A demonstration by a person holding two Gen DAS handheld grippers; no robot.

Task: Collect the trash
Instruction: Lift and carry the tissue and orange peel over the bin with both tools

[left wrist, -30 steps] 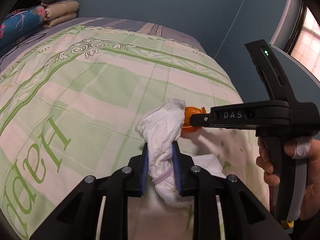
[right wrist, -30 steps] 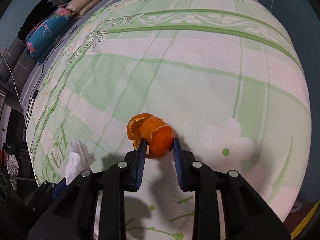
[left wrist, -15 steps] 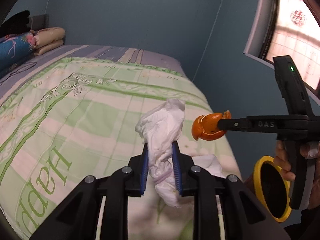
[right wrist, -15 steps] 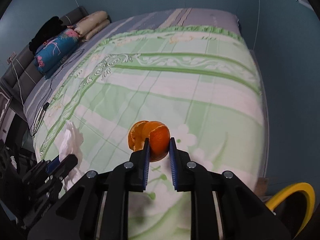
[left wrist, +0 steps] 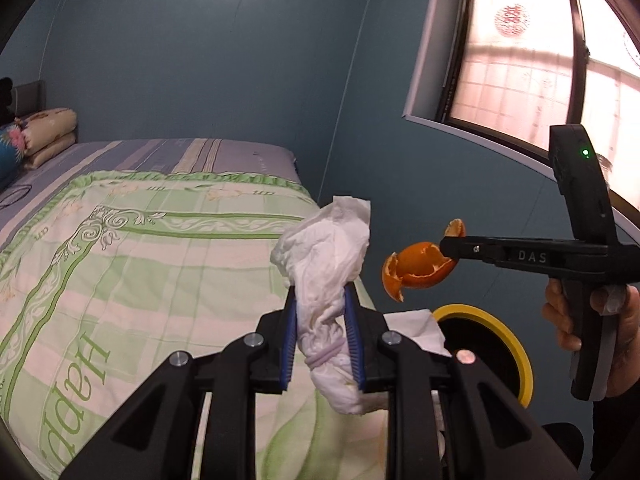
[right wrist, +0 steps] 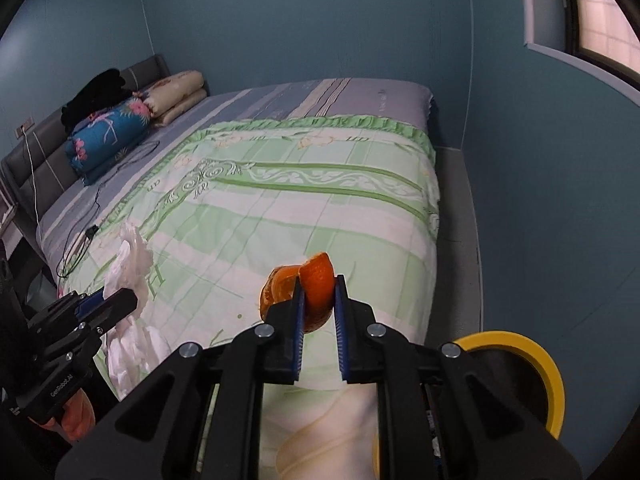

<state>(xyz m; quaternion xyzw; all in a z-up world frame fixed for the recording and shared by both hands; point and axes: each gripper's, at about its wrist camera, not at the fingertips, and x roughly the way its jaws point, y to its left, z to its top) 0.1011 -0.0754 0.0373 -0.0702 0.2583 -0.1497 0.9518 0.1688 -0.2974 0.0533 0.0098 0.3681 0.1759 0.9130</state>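
While the left gripper (left wrist: 322,334) stays clamped around a crumpled tissue (left wrist: 326,264), the right gripper (right wrist: 318,320) is closing on an orange peel (right wrist: 316,290), with the yellow-rimmed bin (left wrist: 516,356) at four o'clock. Both are light; the peel looks brittle, so pinching its thick curved wall seems safest.
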